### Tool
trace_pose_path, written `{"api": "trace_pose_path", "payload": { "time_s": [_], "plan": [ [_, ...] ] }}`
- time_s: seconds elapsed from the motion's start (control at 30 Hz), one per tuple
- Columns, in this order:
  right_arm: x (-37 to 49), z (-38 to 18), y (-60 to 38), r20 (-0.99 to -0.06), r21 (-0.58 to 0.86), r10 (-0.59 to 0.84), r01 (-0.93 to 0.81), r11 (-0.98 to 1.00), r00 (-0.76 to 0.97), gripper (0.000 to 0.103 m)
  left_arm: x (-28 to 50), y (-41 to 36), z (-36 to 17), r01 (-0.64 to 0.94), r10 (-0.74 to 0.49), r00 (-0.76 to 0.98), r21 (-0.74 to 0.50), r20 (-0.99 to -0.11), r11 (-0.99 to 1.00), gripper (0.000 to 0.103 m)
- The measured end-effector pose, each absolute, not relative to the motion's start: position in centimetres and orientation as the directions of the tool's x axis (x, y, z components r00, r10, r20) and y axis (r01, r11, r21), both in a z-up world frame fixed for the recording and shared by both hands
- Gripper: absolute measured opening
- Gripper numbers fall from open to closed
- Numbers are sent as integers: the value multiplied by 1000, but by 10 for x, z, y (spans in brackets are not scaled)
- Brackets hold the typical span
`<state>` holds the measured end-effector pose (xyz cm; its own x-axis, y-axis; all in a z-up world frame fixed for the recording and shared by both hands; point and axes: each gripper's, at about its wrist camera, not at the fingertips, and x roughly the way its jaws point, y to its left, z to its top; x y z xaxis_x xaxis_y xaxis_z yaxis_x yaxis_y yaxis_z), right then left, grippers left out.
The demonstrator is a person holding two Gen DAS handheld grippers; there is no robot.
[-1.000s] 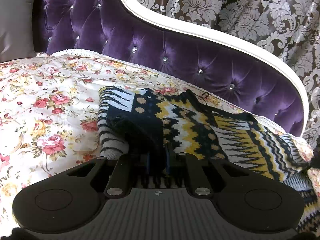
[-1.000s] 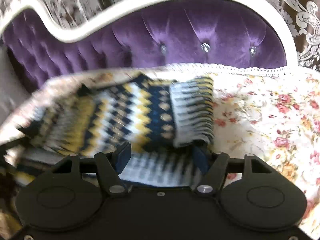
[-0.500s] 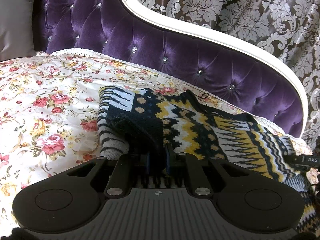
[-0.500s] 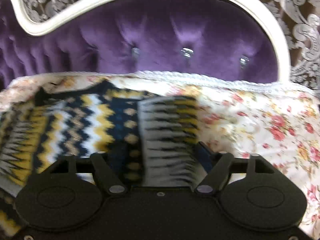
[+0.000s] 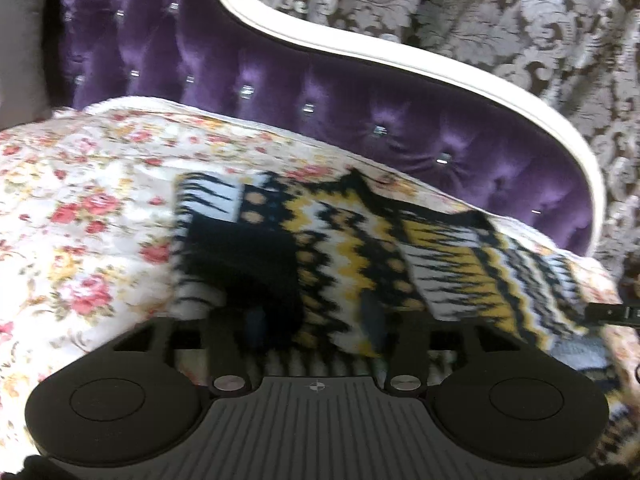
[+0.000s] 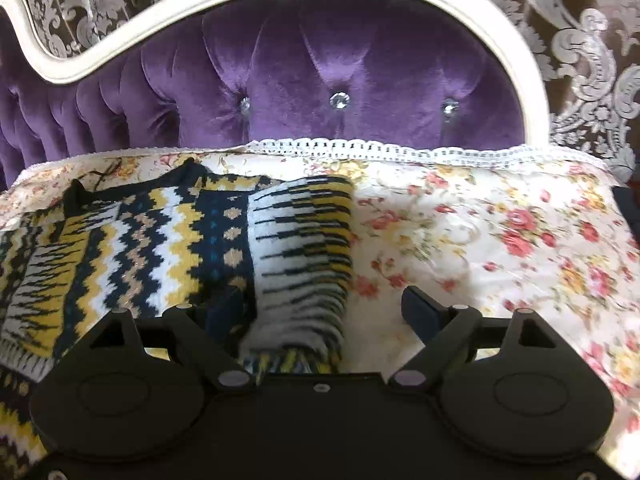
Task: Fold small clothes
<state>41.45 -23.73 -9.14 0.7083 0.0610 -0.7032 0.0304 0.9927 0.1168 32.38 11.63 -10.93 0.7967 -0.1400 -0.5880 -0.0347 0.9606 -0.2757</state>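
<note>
A small knit sweater (image 5: 352, 240) with navy, yellow and white zigzag bands lies flat on the floral bedspread (image 5: 80, 208). My left gripper (image 5: 316, 324) is open, its jaws spread over the sweater's near edge next to a folded-in dark sleeve (image 5: 248, 256). In the right wrist view the sweater (image 6: 160, 240) lies to the left with a striped sleeve (image 6: 304, 248) folded over its right side. My right gripper (image 6: 320, 312) is open, with the sleeve's cuff lying loose between its jaws. The right gripper's tip (image 5: 612, 312) shows at the left wrist view's right edge.
A purple tufted headboard (image 6: 340, 80) with a white frame (image 5: 400, 56) rises right behind the bedspread. Patterned damask curtains (image 5: 500, 20) hang beyond it. A lace trim (image 6: 400, 150) runs along the bedspread's far edge. Bare bedspread (image 6: 500, 240) lies right of the sweater.
My left gripper has opened and let go of the dark sleeve fold, and its view is blurred by motion. My right gripper has shifted left, bringing the striped sleeve cuff between its open jaws.
</note>
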Motion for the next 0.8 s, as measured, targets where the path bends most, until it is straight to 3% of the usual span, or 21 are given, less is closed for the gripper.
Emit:
{"api": "trace_pose_path", "payload": {
  "time_s": [0.03,0.07,0.27,0.8],
  "plan": [
    [409,-87,-239,-698,123,68,26,992,713,88,321,113,-107,-26,-145,792,-270,-593,962,73],
    [402,-81,-242,-691,129,73,23,991,719,89,318,108,-104,-24,-139,786,-255,-602,967,77],
    [356,-52,-245,-643,167,123,-18,986,756,95,290,98,-89,-46,-125,742,-236,-659,971,78],
    [249,-6,-219,-527,289,305,-171,942,793,100,162,97,-32,-10,-92,786,-161,-611,987,85]
  ]
}}
